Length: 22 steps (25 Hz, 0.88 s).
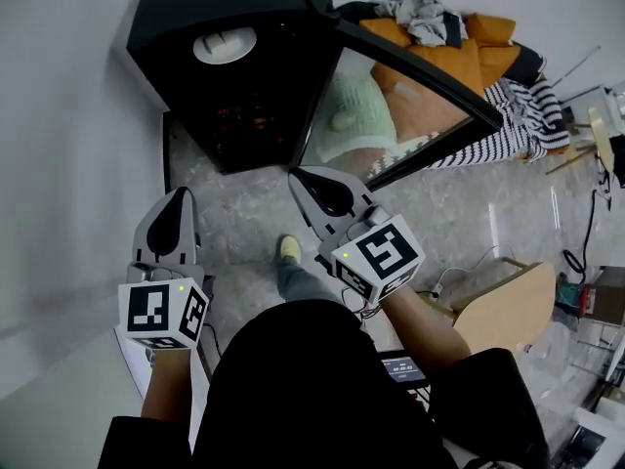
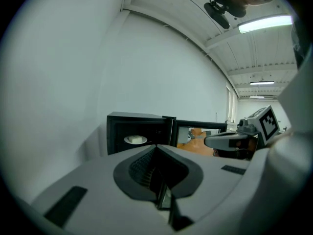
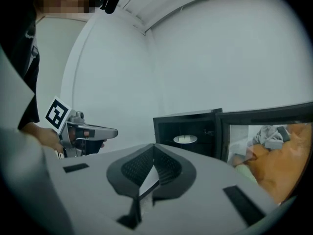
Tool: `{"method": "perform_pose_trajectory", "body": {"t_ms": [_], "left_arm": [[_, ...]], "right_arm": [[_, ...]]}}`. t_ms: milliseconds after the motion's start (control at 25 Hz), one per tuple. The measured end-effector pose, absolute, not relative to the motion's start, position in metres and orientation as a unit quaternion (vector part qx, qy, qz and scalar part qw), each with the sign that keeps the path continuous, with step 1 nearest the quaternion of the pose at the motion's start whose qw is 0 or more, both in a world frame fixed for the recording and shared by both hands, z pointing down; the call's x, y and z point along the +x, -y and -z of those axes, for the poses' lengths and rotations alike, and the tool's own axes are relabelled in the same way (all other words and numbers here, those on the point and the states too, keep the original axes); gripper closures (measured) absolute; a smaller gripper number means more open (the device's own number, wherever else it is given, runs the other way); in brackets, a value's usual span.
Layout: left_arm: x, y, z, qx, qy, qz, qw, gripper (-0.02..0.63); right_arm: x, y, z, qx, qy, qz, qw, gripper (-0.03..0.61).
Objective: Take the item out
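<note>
The left gripper and right gripper both have their jaws pressed together on nothing. They point at the open black cabinet. Inside, a white plate holds a pale block lying flat, its long side across the opening.

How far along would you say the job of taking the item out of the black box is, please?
Done: the door of the black box stands open. In hand: nothing yet; the left gripper and right gripper are both shut, empty, and short of the opening. Left: the white item sits on its plate inside; it has to be reached, gripped and brought out.
</note>
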<state>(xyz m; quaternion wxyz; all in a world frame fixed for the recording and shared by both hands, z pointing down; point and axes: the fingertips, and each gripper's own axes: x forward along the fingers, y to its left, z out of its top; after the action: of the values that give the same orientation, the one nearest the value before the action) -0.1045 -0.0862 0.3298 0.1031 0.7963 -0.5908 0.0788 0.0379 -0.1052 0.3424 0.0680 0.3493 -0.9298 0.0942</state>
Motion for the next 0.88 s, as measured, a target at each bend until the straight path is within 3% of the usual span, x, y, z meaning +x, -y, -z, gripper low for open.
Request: {"method": "perform_pose_trajectory", "body": {"t_ms": [480, 880], "left_arm": [[-0.088, 0.172, -0.341, 0.794, 0.591, -0.092, 0.111, 0.606], [-0.137, 0.199, -0.341, 0.791, 0.595, -0.093, 0.114, 0.606]], "right_arm": [[0.032, 0.185, -0.355, 0.333, 0.933, -0.111, 0.077, 0.572], [-0.006, 0.247, -0.366, 0.372, 0.911, -0.171, 0.053, 0.571]]}}
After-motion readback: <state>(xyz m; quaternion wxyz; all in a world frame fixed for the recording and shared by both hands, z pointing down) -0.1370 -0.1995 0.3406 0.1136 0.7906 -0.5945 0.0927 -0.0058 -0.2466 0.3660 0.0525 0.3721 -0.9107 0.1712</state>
